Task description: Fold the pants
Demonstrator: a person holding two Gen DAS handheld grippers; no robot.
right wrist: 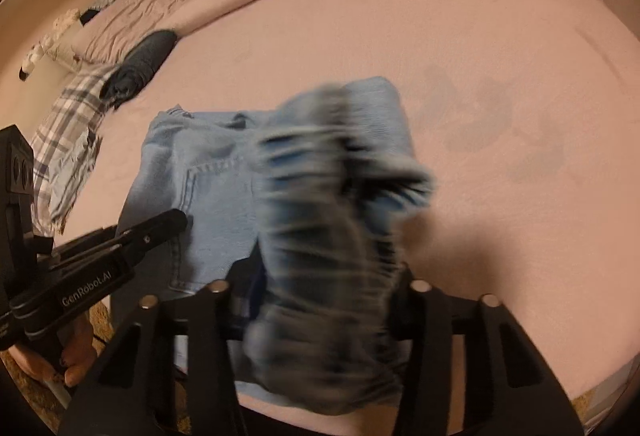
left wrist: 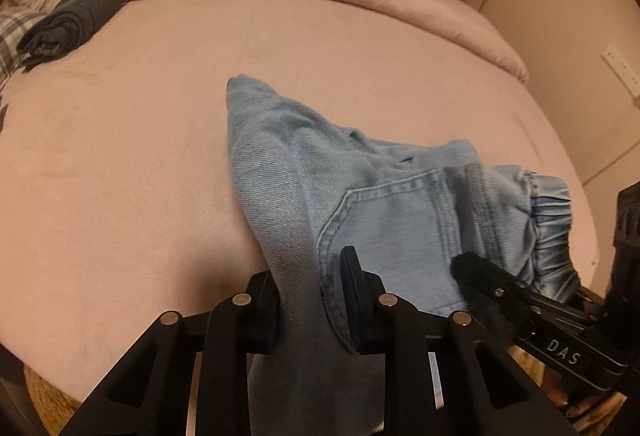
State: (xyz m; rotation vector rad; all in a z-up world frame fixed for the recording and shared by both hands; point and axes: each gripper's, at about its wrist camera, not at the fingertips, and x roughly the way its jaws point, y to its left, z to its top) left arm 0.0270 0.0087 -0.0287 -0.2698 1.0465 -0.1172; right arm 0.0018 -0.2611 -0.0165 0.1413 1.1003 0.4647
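Both the left tool (left wrist: 310,300) and right tool (right wrist: 320,288) grip the pants (left wrist: 384,203) at the bed's (left wrist: 120,171) near edge. Beyond the pants the sheet lies open; a rolled dark garment (left wrist: 68,23) and plaid cloth (right wrist: 68,139) sit far left of them.

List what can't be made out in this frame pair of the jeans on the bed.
- Right wrist view: the elastic waistband between the right gripper fingers is motion-blurred; pad contact unreadable.
- Left wrist view: the jeans leg runs through the left gripper and off the bottom edge; its hem is unseen.
- Both views: the dark rolled garment is too small to identify.
- Plaid cloth: partly cut off by the edge and hidden by the left gripper.
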